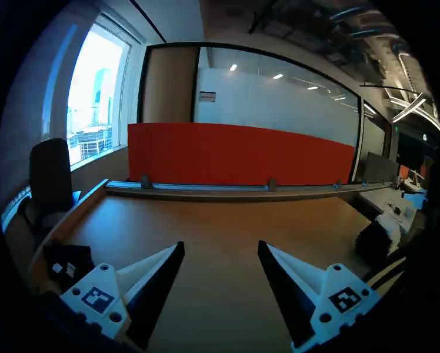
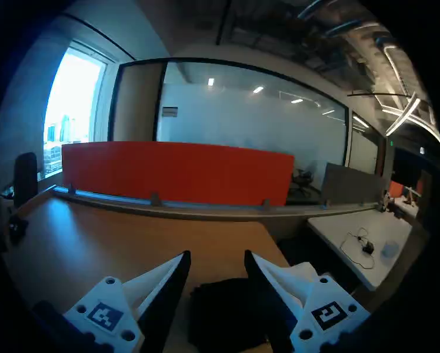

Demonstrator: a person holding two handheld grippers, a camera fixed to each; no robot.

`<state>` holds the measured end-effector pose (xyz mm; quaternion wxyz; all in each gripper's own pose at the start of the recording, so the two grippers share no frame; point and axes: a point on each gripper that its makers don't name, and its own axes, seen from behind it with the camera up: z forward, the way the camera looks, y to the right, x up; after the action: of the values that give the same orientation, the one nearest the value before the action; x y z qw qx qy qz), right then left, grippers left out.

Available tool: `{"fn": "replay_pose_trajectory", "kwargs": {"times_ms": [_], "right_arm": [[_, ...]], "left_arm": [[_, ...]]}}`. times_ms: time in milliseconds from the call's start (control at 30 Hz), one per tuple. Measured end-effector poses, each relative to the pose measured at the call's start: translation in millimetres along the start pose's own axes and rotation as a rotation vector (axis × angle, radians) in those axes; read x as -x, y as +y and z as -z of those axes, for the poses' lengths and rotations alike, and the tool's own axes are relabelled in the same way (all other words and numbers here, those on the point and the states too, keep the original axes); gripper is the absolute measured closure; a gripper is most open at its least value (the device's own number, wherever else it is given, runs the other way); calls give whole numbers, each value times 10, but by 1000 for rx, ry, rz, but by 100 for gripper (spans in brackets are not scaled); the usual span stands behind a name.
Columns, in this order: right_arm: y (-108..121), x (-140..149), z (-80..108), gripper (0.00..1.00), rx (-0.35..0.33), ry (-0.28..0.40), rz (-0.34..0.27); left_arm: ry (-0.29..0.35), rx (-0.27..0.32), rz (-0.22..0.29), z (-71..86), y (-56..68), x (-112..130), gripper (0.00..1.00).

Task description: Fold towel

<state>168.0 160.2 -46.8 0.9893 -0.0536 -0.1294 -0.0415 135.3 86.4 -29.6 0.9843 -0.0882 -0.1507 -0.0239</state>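
Left gripper view — we see the left gripper (image 1: 220,244) spread wide over the desk (image 1: 220,215); our right gripper (image 2: 217,253) gapes above the dark towel (image 2: 232,312).

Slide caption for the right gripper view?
Right tool open over a dark towel at the edge of the wooden desk, red partition behind.

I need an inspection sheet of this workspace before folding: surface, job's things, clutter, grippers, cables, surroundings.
Surface: wooden desk, bare in the middle.
Job's things: dark towel, bunched on the desk beneath the right gripper.
Clutter: small black object at the desk's window-side edge.
Grippers: left gripper and right gripper, fingers open, holding nothing.
Cables: one cable on the neighbouring white desk.
Surroundings: red divider, window, black chair.
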Motion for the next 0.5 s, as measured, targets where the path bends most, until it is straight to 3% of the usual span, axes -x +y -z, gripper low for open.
{"fn": "replay_pose_trajectory", "kwargs": {"times_ms": [67,200,500], "right_arm": [[-83,-51,1,28,-12,10,-3],[-271,-164,-5,11,-34,34,-1],[-750,-380,-59,5,-74,76,1]], "left_arm": [[20,-10,4,-2,-33,-60,8],[43,-17,16,-9,-81,-132,8],[72,-21,11,-25,-169,-251,8]]}}
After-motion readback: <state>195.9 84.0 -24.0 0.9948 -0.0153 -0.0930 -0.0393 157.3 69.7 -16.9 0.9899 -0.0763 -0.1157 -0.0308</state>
